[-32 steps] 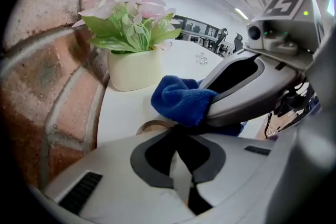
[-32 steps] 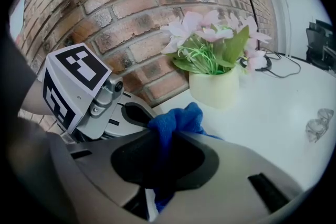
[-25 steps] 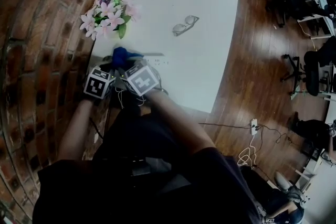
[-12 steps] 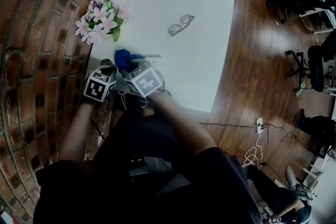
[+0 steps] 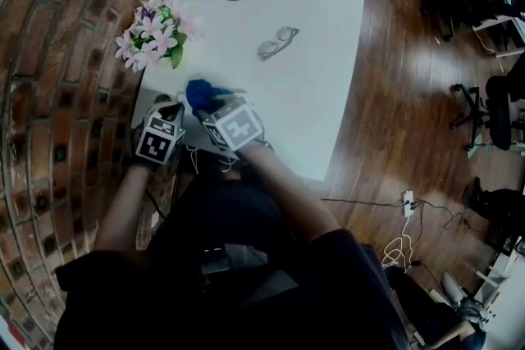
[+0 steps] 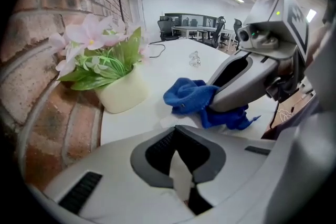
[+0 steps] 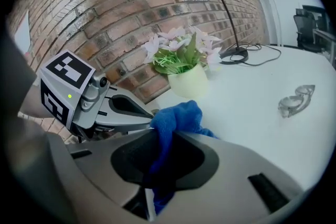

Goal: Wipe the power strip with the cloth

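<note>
One blue cloth [image 7: 177, 117] in right hand-held gripper [image 7: 159, 159], one flowerpot [image 7: 192, 82]

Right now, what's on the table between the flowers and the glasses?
Nothing. In the head view, only bare white table lies between the flowers and the glasses.

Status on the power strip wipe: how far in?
Done: right claw is shut on the blue cloth; left claw is shut on a thin white piece, probably the power strip's end. In hand: cloth bunched on the table just beyond it. Left: can't tell how much is wiped; strip mostly hidden.
</note>
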Demonstrator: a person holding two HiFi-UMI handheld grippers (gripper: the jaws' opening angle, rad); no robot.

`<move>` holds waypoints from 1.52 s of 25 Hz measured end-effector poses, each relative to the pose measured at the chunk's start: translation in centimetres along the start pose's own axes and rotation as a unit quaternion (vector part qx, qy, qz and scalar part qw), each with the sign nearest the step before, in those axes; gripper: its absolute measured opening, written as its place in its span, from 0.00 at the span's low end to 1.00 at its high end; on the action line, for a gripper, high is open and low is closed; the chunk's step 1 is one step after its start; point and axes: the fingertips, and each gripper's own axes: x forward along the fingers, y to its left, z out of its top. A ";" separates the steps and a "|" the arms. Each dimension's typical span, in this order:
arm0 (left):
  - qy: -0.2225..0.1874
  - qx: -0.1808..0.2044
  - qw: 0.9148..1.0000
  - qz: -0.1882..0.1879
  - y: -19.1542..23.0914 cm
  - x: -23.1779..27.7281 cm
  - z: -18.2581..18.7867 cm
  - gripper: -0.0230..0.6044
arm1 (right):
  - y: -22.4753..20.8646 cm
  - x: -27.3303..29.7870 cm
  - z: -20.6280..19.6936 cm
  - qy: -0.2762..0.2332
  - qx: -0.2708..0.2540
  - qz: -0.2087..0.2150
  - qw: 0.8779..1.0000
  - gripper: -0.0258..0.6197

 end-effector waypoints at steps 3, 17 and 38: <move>0.006 -0.012 1.000 0.000 -0.2 -0.1 -0.1 0.05 | -0.5 -0.6 -0.4 0.001 0.002 0.003 1.000 0.17; 0.014 -0.025 1.000 0.006 -2.4 0.4 1.1 0.05 | -2.8 -3.8 -1.7 -0.004 0.007 0.015 1.000 0.17; 0.005 -0.033 0.998 -0.062 -1.6 1.3 0.3 0.05 | -6.8 -7.6 -3.4 -0.021 0.066 -0.082 0.994 0.17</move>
